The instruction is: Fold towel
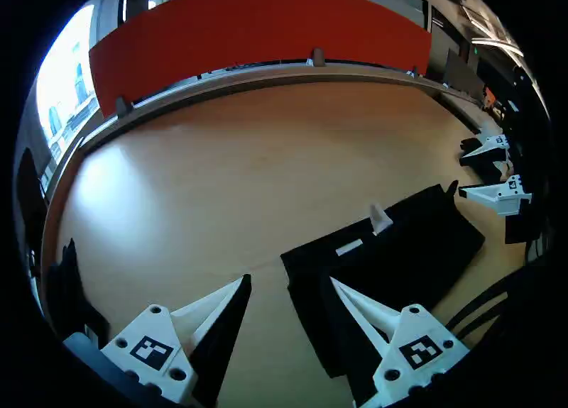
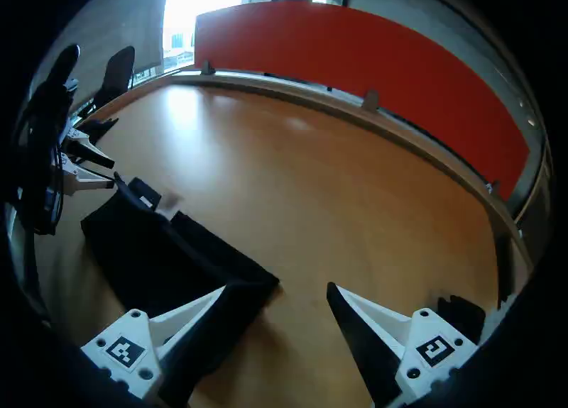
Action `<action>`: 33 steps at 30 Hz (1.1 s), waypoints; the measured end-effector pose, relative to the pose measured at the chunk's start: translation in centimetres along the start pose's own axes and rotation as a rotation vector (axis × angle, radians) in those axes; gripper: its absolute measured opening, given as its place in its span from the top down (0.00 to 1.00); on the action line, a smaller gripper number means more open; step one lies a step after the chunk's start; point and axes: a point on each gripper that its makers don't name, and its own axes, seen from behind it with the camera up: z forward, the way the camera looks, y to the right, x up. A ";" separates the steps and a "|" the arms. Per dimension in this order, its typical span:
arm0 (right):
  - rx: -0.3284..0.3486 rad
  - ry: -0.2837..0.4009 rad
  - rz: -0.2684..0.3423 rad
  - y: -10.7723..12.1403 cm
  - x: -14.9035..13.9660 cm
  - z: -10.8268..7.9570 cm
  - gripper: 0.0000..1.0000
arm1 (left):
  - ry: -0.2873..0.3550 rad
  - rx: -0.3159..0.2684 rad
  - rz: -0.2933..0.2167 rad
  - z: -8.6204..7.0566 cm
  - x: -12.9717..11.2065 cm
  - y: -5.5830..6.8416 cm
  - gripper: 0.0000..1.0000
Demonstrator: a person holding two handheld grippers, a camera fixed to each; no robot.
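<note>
A black towel (image 1: pixel 405 255) lies folded on the wooden table (image 1: pixel 248 167), with a white tag (image 1: pixel 380 220) sticking up from its top layer. My left gripper (image 1: pixel 287 280) hangs open just above one corner, its right finger (image 1: pixel 362 312) over the cloth and its left finger over bare wood. At the towel's far end my right gripper (image 1: pixel 465 168) stands open too. In the right gripper view the towel (image 2: pixel 156 255) spreads to the left. My right gripper (image 2: pixel 277 289) is open at its near corner, and the left gripper (image 2: pixel 106 172) shows open beyond its far end.
A long red divider panel (image 1: pixel 255 32) stands along the table's far edge (image 1: pixel 284 74), also seen as the red panel (image 2: pixel 397 60). Bright windows lie behind it. Black chairs (image 2: pixel 117 71) stand at the table's end. Wide bare wood stretches between towel and panel.
</note>
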 end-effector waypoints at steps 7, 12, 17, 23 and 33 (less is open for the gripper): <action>0.008 0.003 -0.005 -0.3 0.1 -0.3 0.00 | 0.001 -0.005 -0.004 -0.2 0.1 0.2 0.29; 0.015 0.003 -0.004 -0.7 -0.1 -0.6 0.00 | 0.002 -0.007 -0.002 -0.4 0.0 0.4 0.29; 0.021 0.006 0.006 -1.1 -0.4 -1.2 0.00 | 0.002 -0.010 -0.008 -0.8 -0.3 0.7 0.29; 0.024 0.009 0.020 -1.7 -1.0 -2.2 0.00 | -0.002 -0.007 -0.029 -1.6 -1.3 0.9 0.29; 0.019 0.017 0.034 -2.7 -2.2 -4.4 0.00 | -0.006 0.007 -0.073 -3.4 -3.6 1.2 0.29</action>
